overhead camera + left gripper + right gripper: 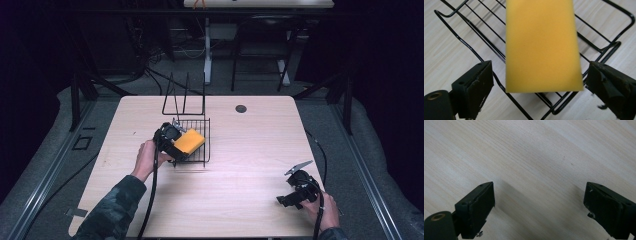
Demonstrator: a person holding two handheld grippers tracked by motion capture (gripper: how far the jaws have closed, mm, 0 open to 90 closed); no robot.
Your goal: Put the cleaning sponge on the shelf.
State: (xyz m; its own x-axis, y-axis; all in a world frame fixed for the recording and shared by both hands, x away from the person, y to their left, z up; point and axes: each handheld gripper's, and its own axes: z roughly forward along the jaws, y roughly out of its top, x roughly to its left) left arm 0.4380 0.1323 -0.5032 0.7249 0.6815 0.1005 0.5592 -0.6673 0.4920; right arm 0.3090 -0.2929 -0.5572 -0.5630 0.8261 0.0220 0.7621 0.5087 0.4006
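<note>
Pale wood table [240,165] in a dark room, desk legs and cables behind. Left hand [146,159] holds the left gripper [537,82] at a black wire rack [197,150], jaws spread wide either side of a yellow sponge [541,45] lying in the rack, not touching it. Right hand [325,210] rests the right gripper [539,202] near the table's front-right corner, jaws wide over bare wood.

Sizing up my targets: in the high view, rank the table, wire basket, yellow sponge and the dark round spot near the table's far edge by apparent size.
1. Table, by far the largest.
2. Wire basket.
3. Yellow sponge, lying in the basket.
4. Dark round spot, smallest, though it lies farther from the camera than the rest.
</note>
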